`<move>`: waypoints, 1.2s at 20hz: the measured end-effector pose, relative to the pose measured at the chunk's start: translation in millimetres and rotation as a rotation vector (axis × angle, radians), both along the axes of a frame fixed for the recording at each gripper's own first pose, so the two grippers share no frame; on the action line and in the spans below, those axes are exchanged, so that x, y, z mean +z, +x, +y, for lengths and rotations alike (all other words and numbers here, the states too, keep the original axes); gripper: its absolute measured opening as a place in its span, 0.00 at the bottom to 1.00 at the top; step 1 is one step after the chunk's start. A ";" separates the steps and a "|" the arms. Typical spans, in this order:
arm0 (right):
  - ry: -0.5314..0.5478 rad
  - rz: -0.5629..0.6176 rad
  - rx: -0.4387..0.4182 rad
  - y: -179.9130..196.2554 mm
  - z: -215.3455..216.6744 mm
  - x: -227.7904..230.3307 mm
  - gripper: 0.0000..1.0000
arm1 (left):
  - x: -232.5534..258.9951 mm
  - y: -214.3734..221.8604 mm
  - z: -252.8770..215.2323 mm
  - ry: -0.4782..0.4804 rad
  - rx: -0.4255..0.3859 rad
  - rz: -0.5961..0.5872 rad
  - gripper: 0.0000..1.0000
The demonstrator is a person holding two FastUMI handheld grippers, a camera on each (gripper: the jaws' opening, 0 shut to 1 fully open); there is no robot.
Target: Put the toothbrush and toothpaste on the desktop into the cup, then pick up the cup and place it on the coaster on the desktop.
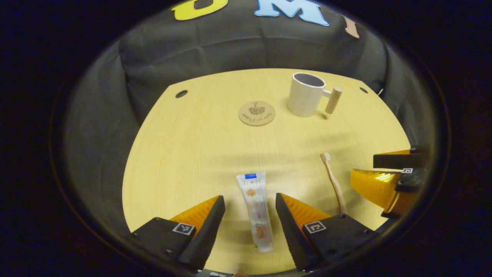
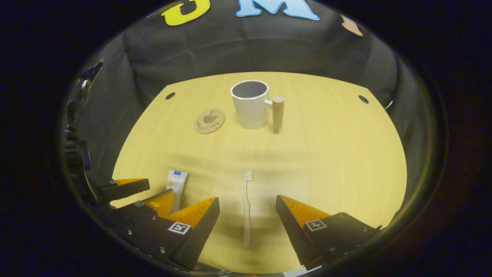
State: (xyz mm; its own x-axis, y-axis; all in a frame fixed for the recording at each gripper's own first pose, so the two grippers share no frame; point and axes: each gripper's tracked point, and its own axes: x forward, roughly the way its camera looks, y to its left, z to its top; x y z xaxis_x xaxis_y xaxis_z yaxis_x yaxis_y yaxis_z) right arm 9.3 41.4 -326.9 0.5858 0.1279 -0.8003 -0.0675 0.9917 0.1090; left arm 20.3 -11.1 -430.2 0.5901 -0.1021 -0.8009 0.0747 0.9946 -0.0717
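left gripper [image 1: 250,209] wide, astride toothpaste [image 1: 255,209] | right gripper [image 2: 248,211] wide, astride toothbrush [image 2: 247,207], neither touching

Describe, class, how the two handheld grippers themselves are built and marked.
Each gripper, left and right, has two wedge-shaped fingers tapering to a point, ribbed on their inner faces. Each finger sits on a blocky base bearing a small square black-and-white marker. No cables or sleeves are visible.
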 end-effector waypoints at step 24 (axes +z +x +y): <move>-0.125 0.340 -0.021 -16.7 -4.8 -73.8 0.92 | -56.0 -0.1 -0.3 -0.020 -0.032 0.265 0.86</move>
